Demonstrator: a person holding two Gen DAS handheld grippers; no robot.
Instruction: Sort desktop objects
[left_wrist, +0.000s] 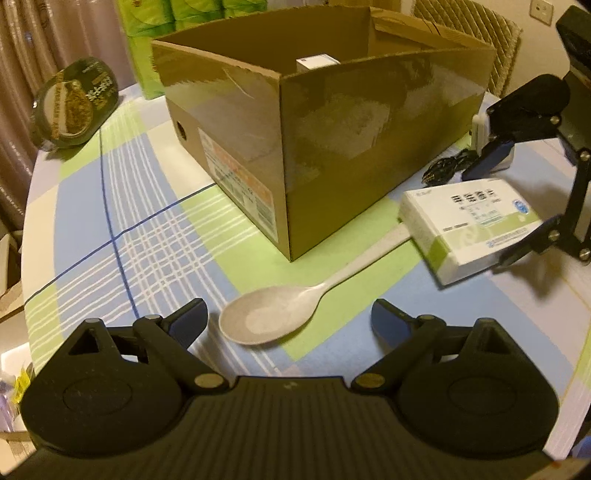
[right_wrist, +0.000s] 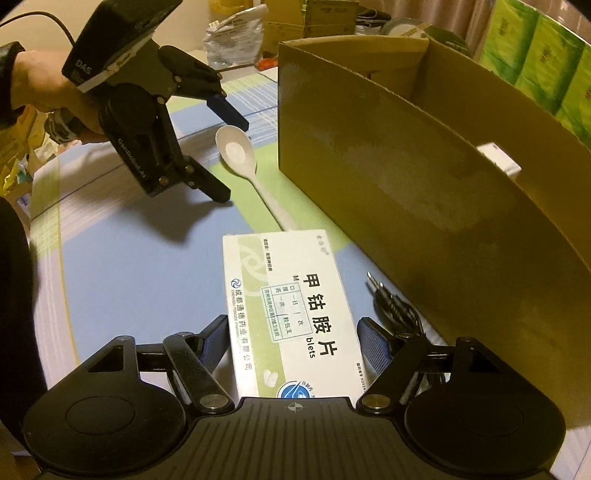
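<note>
A beige spoon (left_wrist: 273, 314) lies on the checked tablecloth, bowl between the fingers of my open left gripper (left_wrist: 288, 321), which hovers just above it; the spoon also shows in the right wrist view (right_wrist: 240, 151). A white and green medicine box (left_wrist: 469, 225) rests on the spoon's handle. My right gripper (right_wrist: 293, 343) is open with its fingers on either side of this medicine box (right_wrist: 288, 314). A brown cardboard box (left_wrist: 325, 122) stands open behind them, with a small white box (left_wrist: 316, 61) inside. The left gripper (right_wrist: 229, 158) shows in the right wrist view.
A black cable (right_wrist: 395, 302) lies coiled between the medicine box and the cardboard box (right_wrist: 424, 166). A dark round tin (left_wrist: 74, 103) leans at the table's far left. Green tissue packs (left_wrist: 155, 33) stand behind the box. A small white and blue item (left_wrist: 491, 144) stands near the cable.
</note>
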